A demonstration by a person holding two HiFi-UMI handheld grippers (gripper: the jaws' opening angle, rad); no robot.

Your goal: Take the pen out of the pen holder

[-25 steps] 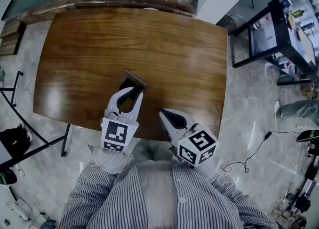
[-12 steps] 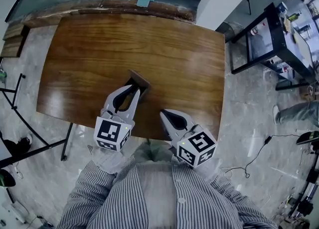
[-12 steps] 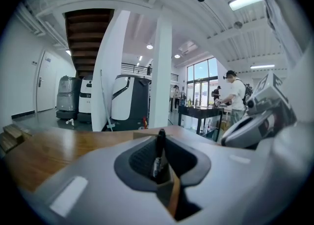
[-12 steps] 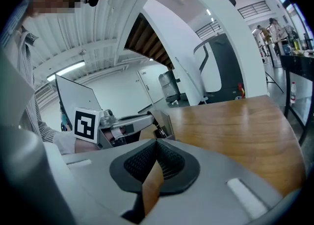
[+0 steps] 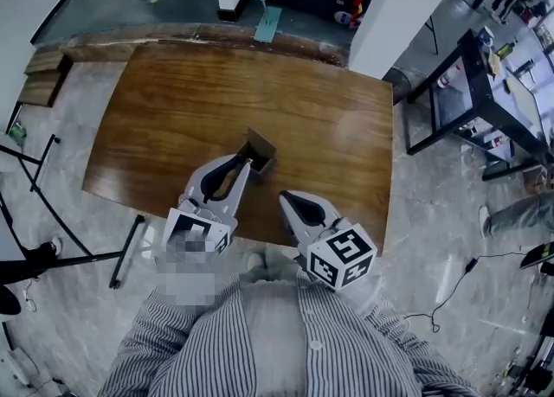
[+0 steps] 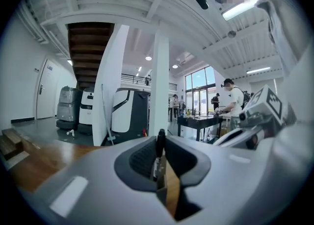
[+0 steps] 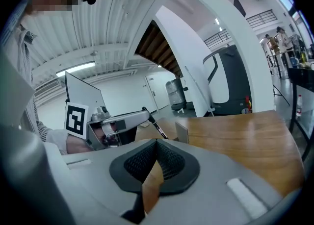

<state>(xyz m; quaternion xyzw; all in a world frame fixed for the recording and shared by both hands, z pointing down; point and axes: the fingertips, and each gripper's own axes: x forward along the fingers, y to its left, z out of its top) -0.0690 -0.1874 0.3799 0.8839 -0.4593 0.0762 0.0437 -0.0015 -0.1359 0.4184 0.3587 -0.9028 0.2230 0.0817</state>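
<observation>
Slim black pen (image 6: 159,151) is pinched near its top by the left gripper (image 5: 245,163), jaws narrow on it. It's tilted, with its lower end toward the small brown square pen holder (image 5: 262,150) on the wooden table (image 5: 173,110). Can't tell if the tip's clear. The right gripper (image 5: 286,202) is closed and empty, a bit further off.

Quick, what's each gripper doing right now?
Left gripper: closed, holding the pen.
Right gripper: closed, nothing between its jaws.
</observation>
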